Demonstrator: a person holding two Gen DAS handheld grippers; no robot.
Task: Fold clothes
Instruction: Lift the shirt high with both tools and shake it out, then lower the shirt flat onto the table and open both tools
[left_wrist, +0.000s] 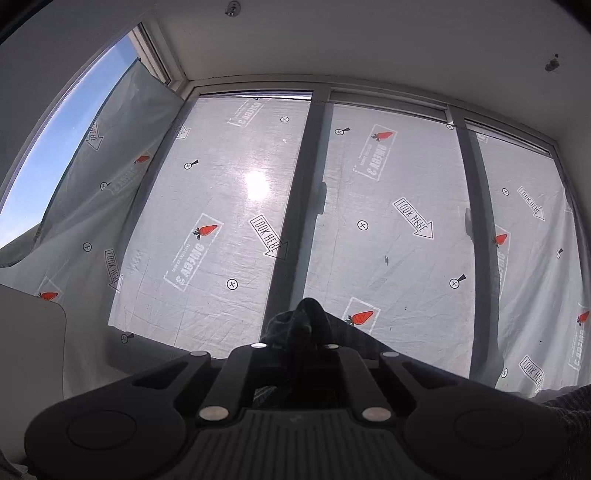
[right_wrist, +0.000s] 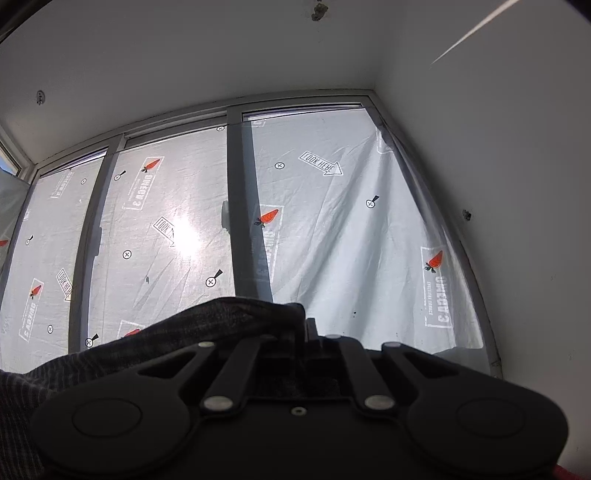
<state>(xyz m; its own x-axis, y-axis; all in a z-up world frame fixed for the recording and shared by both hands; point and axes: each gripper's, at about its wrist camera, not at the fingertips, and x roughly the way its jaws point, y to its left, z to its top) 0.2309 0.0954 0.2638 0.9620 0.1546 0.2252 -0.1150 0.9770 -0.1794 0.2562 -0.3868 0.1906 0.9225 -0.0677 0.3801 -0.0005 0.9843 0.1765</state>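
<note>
Dark garment held up between my two grippers

My left gripper (left_wrist: 295, 343) is clamped on a bunched corner of the dark striped garment (right_wrist: 207, 321); my right gripper (right_wrist: 306, 332) pinches another edge. Both tilt up toward the sheet-covered window (left_wrist: 221, 206) (likely so the cloth hangs free and straightens before folding).

Backlit, sun glaring through the window sheeting (left_wrist: 255, 184); foreground dark, edges bowed.

Both wrist views tilt upward, sharing the covered window (left_wrist: 388, 229).
</note>
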